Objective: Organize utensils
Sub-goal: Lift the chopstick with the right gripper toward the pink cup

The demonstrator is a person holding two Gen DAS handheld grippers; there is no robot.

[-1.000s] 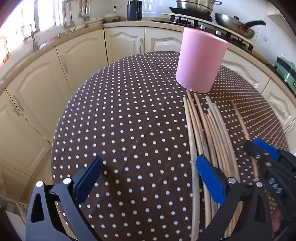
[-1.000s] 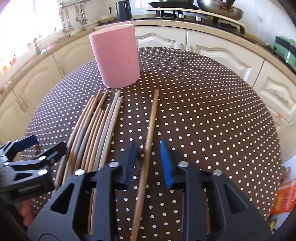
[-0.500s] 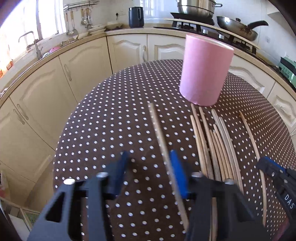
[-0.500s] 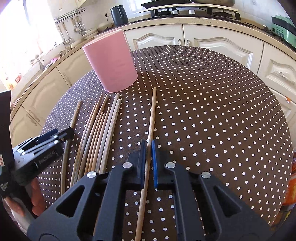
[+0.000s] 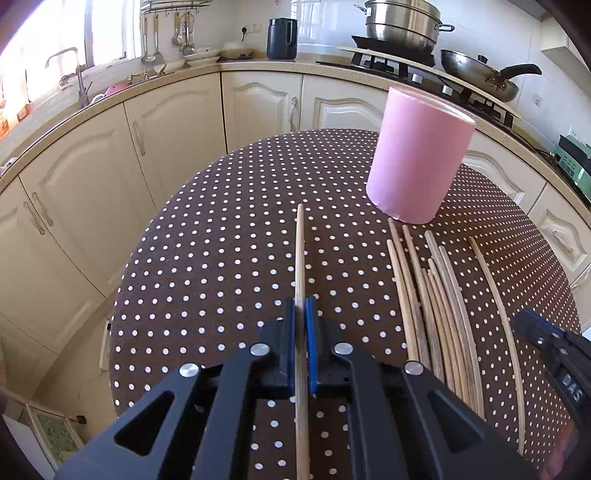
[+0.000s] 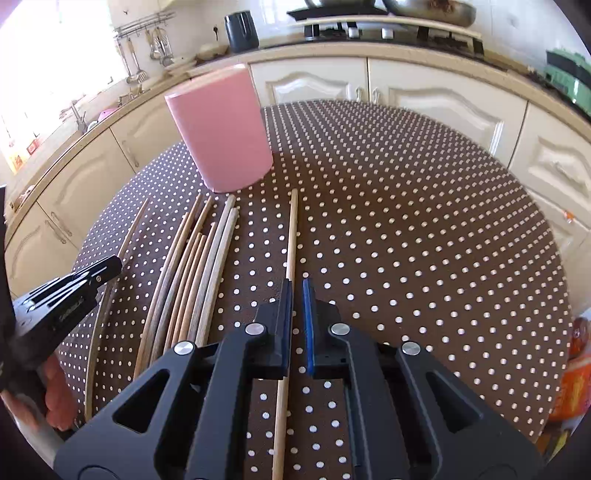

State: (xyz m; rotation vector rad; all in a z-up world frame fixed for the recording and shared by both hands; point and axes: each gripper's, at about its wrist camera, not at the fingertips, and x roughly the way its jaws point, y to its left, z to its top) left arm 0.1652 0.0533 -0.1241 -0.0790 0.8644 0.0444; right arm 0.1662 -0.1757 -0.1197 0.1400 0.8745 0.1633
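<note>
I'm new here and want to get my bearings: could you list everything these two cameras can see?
pink canister: one, pink, upright on the table beyond the chopsticks.
loose chopsticks: roughly eight, pale wood, lying bundled on the table.
left chopstick: one, pale wood, clamped in the left claw.
right chopstick: one, pale wood, clamped in the right claw.
tablecloth: one, brown with white dots, over the round table.
dark jug: one, black, back counter.
steel pot: one, silver, on the stove.
frying pan: one, dark, beside the pot.
cabinets: several, cream, below the counter.
left claw: one, black and blue, shut.
right claw: one, black and blue, shut.
</note>
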